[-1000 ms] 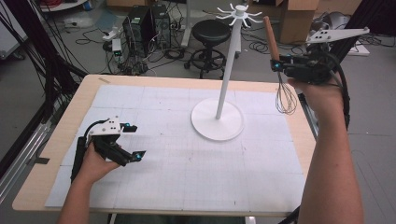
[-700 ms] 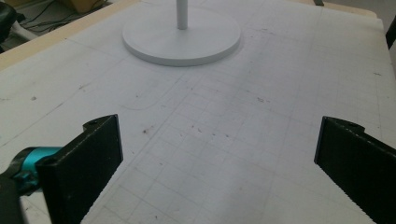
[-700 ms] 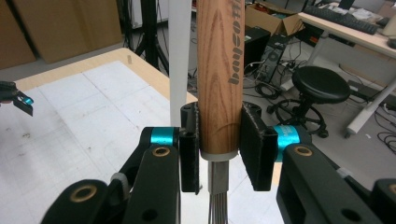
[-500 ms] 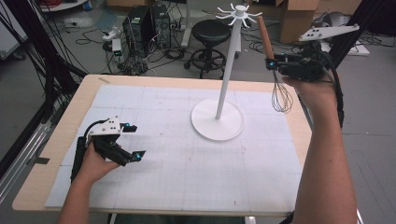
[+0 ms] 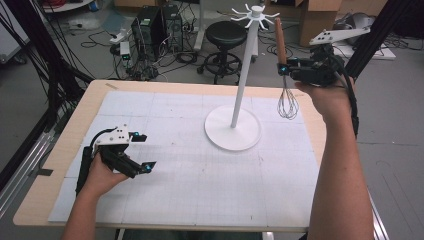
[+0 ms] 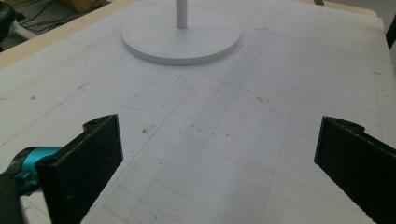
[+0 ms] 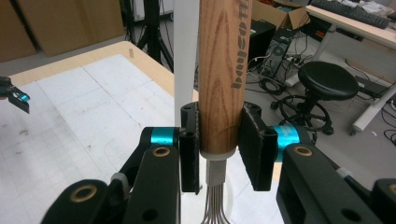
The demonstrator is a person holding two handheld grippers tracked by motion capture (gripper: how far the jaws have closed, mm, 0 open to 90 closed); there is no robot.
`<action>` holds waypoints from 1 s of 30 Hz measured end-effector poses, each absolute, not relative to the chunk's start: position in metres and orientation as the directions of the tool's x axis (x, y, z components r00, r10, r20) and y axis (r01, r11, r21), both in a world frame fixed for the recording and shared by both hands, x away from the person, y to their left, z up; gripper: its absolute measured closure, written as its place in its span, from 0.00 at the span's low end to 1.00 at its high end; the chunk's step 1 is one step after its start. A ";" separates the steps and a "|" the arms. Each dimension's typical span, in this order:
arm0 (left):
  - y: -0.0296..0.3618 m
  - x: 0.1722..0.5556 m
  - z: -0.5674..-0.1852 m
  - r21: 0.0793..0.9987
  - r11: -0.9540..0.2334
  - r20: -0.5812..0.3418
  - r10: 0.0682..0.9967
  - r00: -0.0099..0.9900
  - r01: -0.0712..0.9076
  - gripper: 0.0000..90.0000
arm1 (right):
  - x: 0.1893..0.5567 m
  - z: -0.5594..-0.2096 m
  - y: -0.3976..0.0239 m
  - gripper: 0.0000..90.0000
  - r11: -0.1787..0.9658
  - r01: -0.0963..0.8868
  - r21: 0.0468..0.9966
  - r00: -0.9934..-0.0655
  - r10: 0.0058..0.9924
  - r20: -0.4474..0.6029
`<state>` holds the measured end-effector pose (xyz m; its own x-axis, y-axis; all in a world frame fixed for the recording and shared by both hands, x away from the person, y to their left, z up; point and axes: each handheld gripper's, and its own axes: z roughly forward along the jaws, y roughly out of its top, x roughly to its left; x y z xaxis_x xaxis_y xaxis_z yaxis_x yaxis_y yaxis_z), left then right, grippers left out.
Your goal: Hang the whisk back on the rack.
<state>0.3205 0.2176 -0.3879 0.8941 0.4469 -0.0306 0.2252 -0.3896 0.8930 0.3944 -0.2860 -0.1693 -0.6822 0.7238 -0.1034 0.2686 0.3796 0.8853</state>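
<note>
Wooden-handled wire whisk point(image 5: 283, 55) hangs upright in our right gripper point(image 5: 286, 67), beside the white hook stand point(image 5: 243, 75). Close up, our jaws squeeze its handle; from above, our left gripper point(image 5: 141, 150) rests wide open, holding nothing.

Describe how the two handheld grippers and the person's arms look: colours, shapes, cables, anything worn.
Both the left gripper and the right gripper are black linkage frames with turquoise joints near the tips. Each carries a pale grey three-cornered plate on top and trails a black cable. The fingers are flat black rectangular pads with finely ridged faces; brass-coloured pivot rings show in the right gripper view. The forearms are bare, with no sleeves or gloves visible.
</note>
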 end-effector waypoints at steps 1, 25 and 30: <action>0.218 0.321 -0.388 0.893 -0.390 -0.030 0.447 0.894 0.225 0.02 | 0.395 -0.170 -0.285 0.79 0.378 0.278 0.883 -0.680 0.727 -0.097; 0.219 0.321 -0.389 0.892 -0.390 -0.035 0.450 0.893 0.231 0.02 | 0.401 -0.178 -0.275 0.66 0.393 0.263 0.881 -0.683 0.721 -0.118; 0.218 0.321 -0.389 0.892 -0.390 -0.033 0.447 0.894 0.228 0.02 | 0.394 -0.176 -0.275 0.61 0.386 0.253 0.887 -0.690 0.715 -0.115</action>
<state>0.3209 0.2184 -0.3889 0.8940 0.4467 -0.0331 0.2279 -0.3900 0.8922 0.3939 -0.2752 -0.1757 -0.6898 0.7149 -0.1145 0.2531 0.3863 0.8870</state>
